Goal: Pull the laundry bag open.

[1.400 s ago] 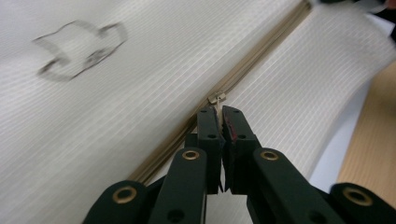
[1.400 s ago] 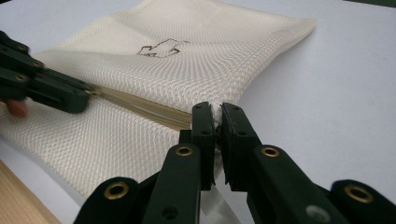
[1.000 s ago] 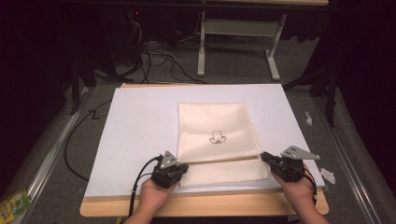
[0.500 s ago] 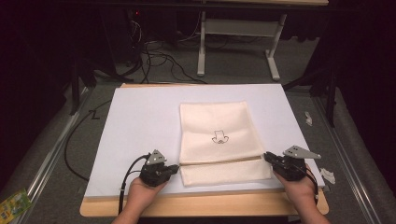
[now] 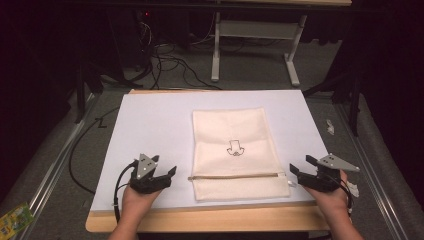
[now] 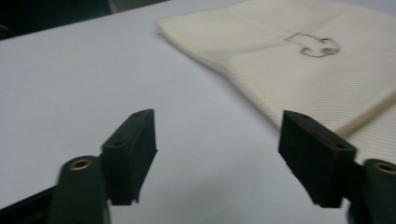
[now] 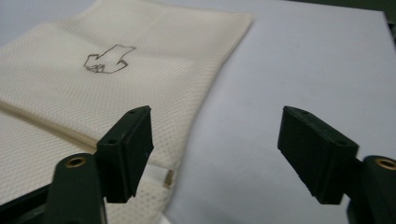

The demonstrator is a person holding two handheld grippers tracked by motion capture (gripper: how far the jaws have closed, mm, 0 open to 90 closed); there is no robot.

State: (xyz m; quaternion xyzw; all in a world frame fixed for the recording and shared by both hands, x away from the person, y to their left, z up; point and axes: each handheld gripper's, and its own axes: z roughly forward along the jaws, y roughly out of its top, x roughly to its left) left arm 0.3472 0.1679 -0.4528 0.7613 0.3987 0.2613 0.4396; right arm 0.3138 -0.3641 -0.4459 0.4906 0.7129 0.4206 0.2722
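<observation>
Your cream mesh bag (image 5: 234, 152) lies flat on the white sheet (image 5: 150, 125) that covers the bench (image 5: 210, 220). It sits a little right of the middle. Its long side runs from the near edge of the bench toward the far edge. Its zipper (image 5: 235, 176) runs across the bag, near the end closest to you, from the left side to the right side. A small dark drawing (image 5: 234, 148) sits in the middle of the bag. You cannot tell if anything is inside the bag.

Your left hand-held gripper (image 5: 167, 175) rests near the front edge of the bench, to the left of the bag and apart from it. Its jaws are wide apart and hold nothing. Your right hand-held gripper (image 5: 300, 172) rests near the front right corner, just beside the zipper end of the bag. Its jaws are wide apart too, and hold nothing.
</observation>
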